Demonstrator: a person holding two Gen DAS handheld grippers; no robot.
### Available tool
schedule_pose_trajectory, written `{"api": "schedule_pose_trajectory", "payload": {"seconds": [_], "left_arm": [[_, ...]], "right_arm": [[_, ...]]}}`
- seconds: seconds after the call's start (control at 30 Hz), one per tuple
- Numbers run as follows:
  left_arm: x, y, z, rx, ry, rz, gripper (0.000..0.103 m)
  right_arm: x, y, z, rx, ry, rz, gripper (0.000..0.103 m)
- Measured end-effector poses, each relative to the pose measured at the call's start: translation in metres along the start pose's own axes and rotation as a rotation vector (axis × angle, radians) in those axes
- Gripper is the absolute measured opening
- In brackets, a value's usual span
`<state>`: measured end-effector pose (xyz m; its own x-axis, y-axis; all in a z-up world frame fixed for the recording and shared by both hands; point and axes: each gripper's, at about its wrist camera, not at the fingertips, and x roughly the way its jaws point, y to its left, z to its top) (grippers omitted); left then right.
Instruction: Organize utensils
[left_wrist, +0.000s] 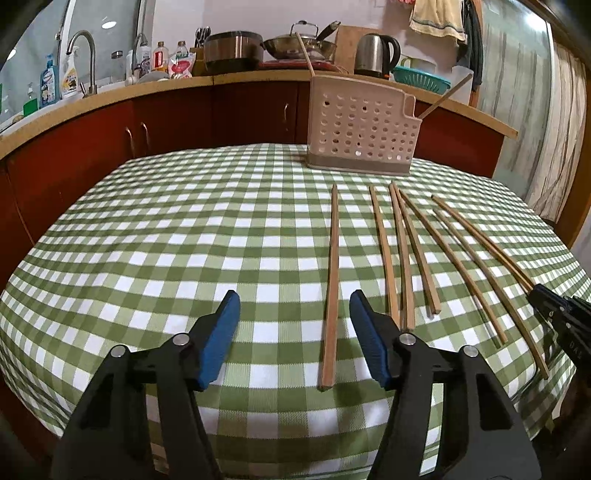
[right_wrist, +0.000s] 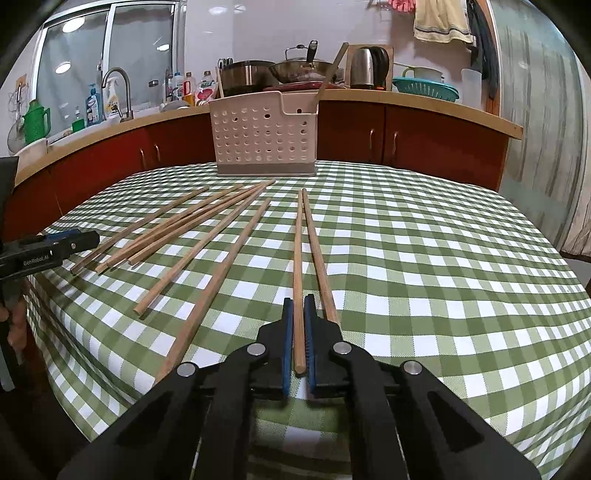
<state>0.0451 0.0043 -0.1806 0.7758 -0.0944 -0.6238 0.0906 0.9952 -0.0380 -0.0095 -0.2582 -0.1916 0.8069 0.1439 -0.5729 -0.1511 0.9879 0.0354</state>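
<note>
Several wooden chopsticks (left_wrist: 402, 258) lie side by side on the green checked tablecloth (left_wrist: 147, 240). My left gripper (left_wrist: 293, 295) is open and low over the cloth. The leftmost chopstick (left_wrist: 332, 277) lies between its blue pads, nearer the right one, untouched. In the right wrist view my right gripper (right_wrist: 298, 300) is shut on the near end of one chopstick (right_wrist: 297, 258). A second chopstick (right_wrist: 319, 258) runs just right of it, beside the right finger. A perforated white utensil holder (left_wrist: 360, 129) (right_wrist: 264, 133) stands at the table's far side with a chopstick (right_wrist: 332, 70) leaning in it.
The other loose chopsticks (right_wrist: 208, 295) fan out left of my right gripper, toward the left gripper (right_wrist: 74, 243). The right gripper (left_wrist: 546, 306) shows at the right edge of the left view. Behind the table is a counter (left_wrist: 258, 77) with pots, a kettle and a sink.
</note>
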Motion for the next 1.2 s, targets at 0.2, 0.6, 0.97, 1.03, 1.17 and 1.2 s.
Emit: {"api": "schedule_pose_trajectory", "payload": {"seconds": [0.2,0.6,0.97,1.03,1.17,1.2], "left_arm": [[0.004,0.000,-0.008,0.010,0.047,-0.004,0.052],[-0.002,-0.012,-0.012,0.121,0.037,-0.013,0.007],[-0.023,-0.004,0.003,0.096,-0.063,0.028,0.007],[-0.028,-0.004,0.006,0.094,-0.083,0.027,0.007],[-0.042,-0.006,0.016,0.098,-0.139,0.033,0.007],[-0.044,-0.006,0.018,0.098,-0.150,0.034,0.007]], "right_arm": [[0.000,-0.001,0.001,0.000,0.002,0.002,0.006],[-0.002,0.003,0.003,-0.005,-0.006,0.006,0.006],[-0.023,0.008,0.023,-0.007,-0.080,0.009,0.006],[-0.027,0.009,0.028,-0.010,-0.094,0.010,0.006],[-0.036,0.012,0.036,-0.018,-0.127,0.007,0.006],[-0.039,0.013,0.038,-0.020,-0.136,0.007,0.006]]}}
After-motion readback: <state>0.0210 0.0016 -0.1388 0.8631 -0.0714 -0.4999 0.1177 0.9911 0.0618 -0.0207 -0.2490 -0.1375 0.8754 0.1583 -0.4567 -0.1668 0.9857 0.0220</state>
